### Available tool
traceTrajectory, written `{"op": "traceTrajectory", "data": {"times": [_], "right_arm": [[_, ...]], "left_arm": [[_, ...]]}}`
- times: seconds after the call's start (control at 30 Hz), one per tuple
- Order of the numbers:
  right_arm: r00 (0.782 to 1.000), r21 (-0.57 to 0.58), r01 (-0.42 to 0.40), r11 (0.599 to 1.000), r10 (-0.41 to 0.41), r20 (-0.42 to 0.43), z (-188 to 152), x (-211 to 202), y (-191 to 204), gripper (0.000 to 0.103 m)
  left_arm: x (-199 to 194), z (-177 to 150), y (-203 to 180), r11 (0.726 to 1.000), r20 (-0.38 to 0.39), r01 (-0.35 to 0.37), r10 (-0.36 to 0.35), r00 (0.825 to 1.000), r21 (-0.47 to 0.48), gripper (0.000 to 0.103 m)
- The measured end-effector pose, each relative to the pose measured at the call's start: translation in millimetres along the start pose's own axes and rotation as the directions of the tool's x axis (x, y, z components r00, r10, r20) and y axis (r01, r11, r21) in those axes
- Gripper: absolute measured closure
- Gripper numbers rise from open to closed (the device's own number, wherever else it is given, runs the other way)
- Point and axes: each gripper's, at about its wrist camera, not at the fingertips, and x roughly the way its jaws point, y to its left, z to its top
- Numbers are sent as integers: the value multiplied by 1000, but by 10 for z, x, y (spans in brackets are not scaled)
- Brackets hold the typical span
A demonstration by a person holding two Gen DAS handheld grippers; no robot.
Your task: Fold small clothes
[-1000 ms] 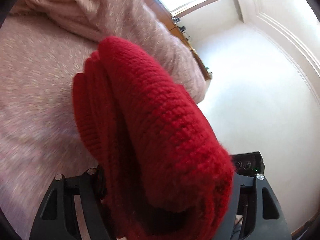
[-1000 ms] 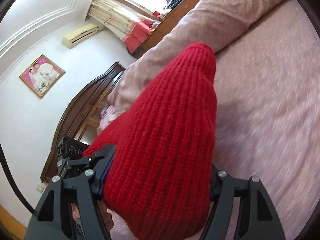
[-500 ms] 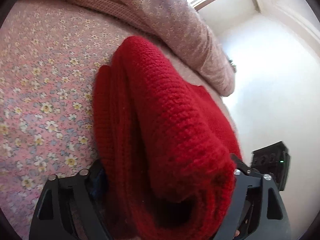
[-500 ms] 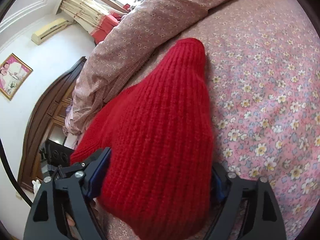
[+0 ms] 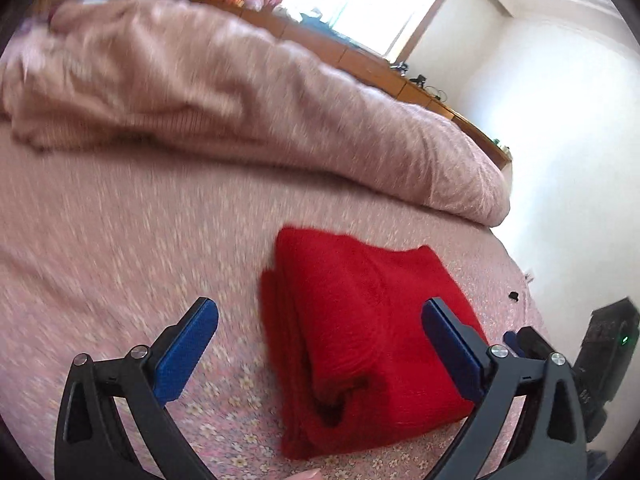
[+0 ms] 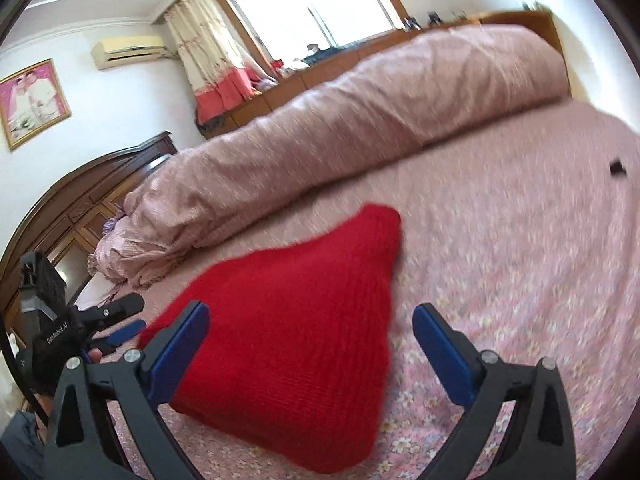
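Note:
A folded red knit garment (image 5: 372, 328) lies on the pink floral bed sheet (image 5: 120, 248). It also shows in the right wrist view (image 6: 296, 336), folded into a thick wedge. My left gripper (image 5: 320, 316) is open, its blue pads wide apart just short of the garment's left end. My right gripper (image 6: 310, 320) is open, its jaws spread at the garment's right end, touching nothing. The left gripper also shows at the left edge of the right wrist view (image 6: 120, 324).
A rolled pink duvet (image 5: 240, 100) lies along the far side of the bed. A dark wooden headboard (image 6: 80, 200) stands at the left. A small black object (image 6: 618, 168) lies on the sheet at the right. White walls and a window are behind.
Both grippers have let go of the red garment and opened. They have pulled back, and the garment now rests folded on the sheet.

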Motion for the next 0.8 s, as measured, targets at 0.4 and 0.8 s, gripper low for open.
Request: {"op": "traceTrajectory", "data": {"times": [0.4,0.8], "right_arm": [[993,-255,45,966,-15,118,-2,-381,586,0],[981,-385,184,904,-145,129,-637,-476,451,0]], "left_arm": [[19,-131,-419,955,112,-118,90,990,272,4],[141,-855,-359,917,117,-103,62,991,386,4]]}}
